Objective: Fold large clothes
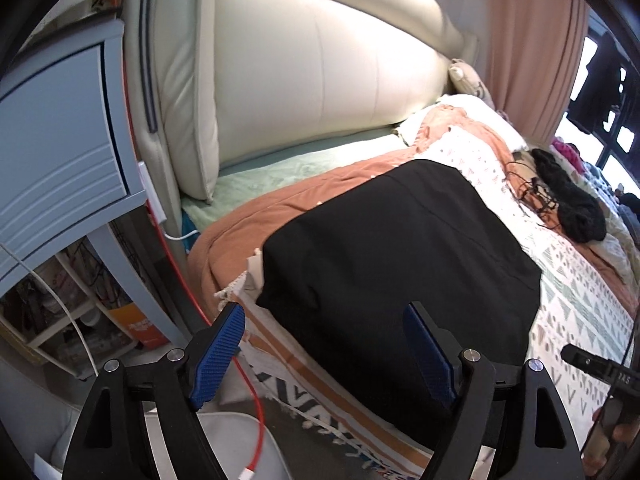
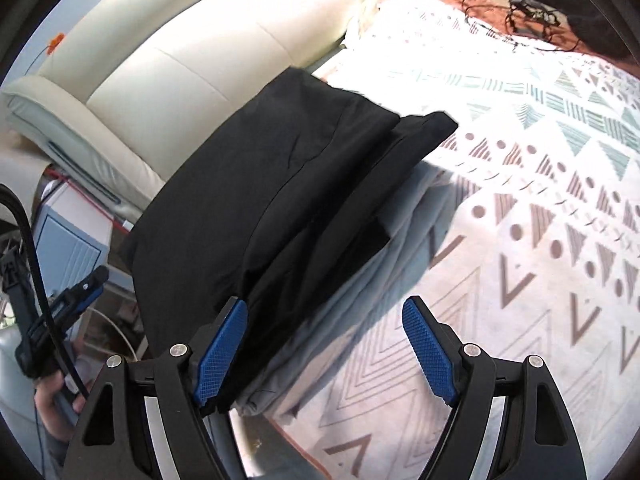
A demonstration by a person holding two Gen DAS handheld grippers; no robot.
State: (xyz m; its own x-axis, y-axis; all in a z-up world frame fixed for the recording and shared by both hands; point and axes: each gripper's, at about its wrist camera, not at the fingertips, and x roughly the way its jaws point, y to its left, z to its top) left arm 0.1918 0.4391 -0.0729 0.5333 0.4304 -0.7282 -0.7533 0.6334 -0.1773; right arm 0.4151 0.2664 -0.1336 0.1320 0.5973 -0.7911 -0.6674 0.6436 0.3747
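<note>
The black garment (image 1: 400, 264), folded into a thick stack near the edge of the bed (image 2: 540, 240), looks soft, limp and light, best pinched at a folded corner, while the left gripper (image 1: 325, 356) and right gripper (image 2: 326, 350) hold their fingers wide and empty.

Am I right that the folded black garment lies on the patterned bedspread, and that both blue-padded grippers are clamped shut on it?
Not quite. The folded black garment does lie on the patterned bedspread, but neither gripper is clamped on it. The left wrist view shows the left gripper with jaws wide apart, and the right wrist view shows the right gripper likewise open, gripping nothing.
</note>
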